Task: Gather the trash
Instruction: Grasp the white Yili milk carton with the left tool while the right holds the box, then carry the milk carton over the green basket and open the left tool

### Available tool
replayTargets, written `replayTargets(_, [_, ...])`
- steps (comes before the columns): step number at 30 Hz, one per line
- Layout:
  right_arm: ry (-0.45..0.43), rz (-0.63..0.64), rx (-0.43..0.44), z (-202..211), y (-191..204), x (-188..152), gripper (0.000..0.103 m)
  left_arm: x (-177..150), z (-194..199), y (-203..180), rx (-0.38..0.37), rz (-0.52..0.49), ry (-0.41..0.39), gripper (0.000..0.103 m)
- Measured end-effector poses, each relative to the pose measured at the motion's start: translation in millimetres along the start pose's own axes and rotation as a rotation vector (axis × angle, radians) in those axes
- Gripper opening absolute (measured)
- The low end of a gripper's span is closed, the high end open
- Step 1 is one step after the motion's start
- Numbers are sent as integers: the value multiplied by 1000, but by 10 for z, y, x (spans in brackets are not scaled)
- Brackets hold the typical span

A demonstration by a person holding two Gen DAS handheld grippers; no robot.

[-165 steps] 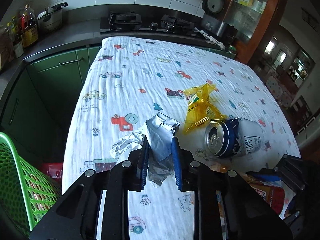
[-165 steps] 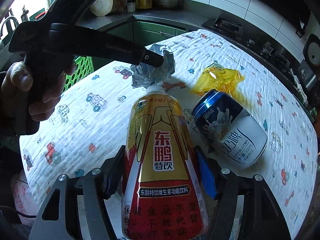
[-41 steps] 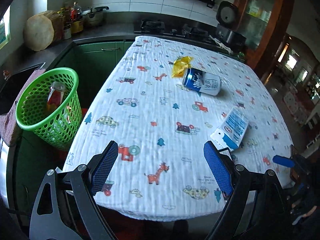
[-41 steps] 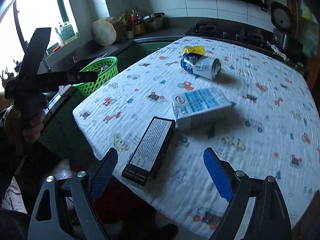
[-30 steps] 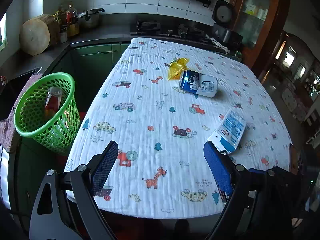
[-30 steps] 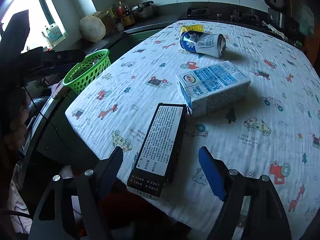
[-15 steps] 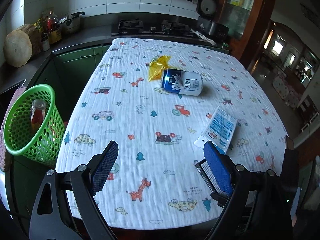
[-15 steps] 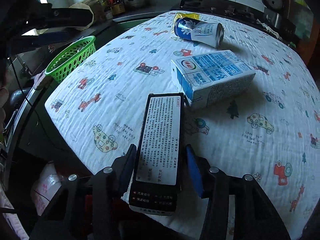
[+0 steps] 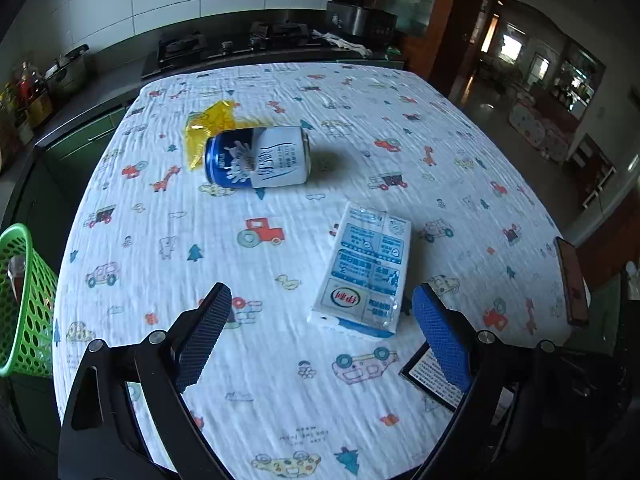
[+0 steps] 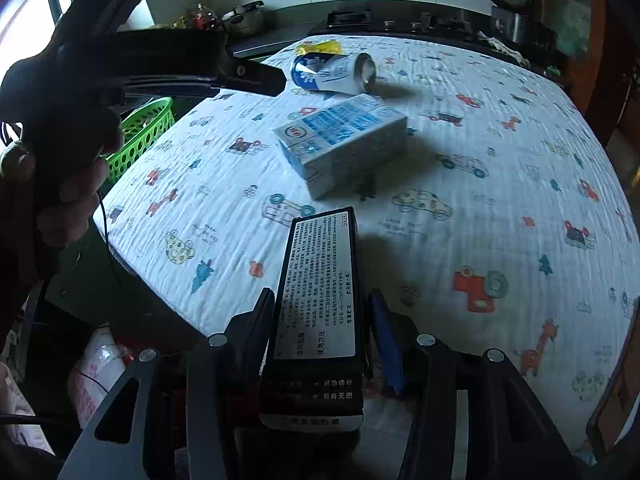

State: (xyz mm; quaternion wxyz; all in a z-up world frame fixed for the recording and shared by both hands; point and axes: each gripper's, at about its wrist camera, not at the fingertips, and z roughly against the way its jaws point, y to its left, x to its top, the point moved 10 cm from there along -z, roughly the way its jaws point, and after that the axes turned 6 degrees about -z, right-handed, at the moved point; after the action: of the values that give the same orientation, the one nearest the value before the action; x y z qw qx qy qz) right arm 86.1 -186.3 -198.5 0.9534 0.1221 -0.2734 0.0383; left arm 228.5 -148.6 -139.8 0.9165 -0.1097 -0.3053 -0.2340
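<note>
My right gripper (image 10: 320, 308) is shut on a long black box (image 10: 320, 280) with a white printed label, at the table's near edge. It also shows in the left wrist view (image 9: 432, 380). My left gripper (image 9: 320, 332) is open and empty above the table, just short of a blue-and-white milk carton (image 9: 368, 268) lying flat. A blue-and-white can (image 9: 260, 158) lies on its side farther back, with a yellow wrapper (image 9: 212, 126) behind it. The carton (image 10: 344, 136) and the can (image 10: 332, 72) also show in the right wrist view.
A green mesh basket (image 9: 20, 300) with trash in it stands off the table's left side, also visible in the right wrist view (image 10: 144, 136). A phone (image 9: 572, 280) lies at the table's right edge. A stove and counter run behind the table.
My right gripper has closed on the black box. My left gripper has moved forward and right over the table, toward the milk carton, still open.
</note>
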Motion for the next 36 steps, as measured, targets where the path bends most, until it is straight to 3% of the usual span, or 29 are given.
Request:
replayTargets(8, [-22, -78, -27, 104, -314, 8, 47, 122, -426, -273, -15, -72, 53, 92])
replayTargets(20, [-22, -105, -34, 69, -422, 81, 47, 130, -783, -338, 40, -140, 93, 91])
replayTargets(24, [-22, -106, -33, 52, -428, 104, 47, 117, -825, -338, 38, -152, 102, 70])
replayTargets(30, [-32, -100, -22, 64, -399, 157, 47, 133, -721, -285, 57, -147, 71, 66])
replayTargets(36, [-52, -78, 10, 72, -273, 289, 47, 206, -339, -21, 96, -97, 1, 66])
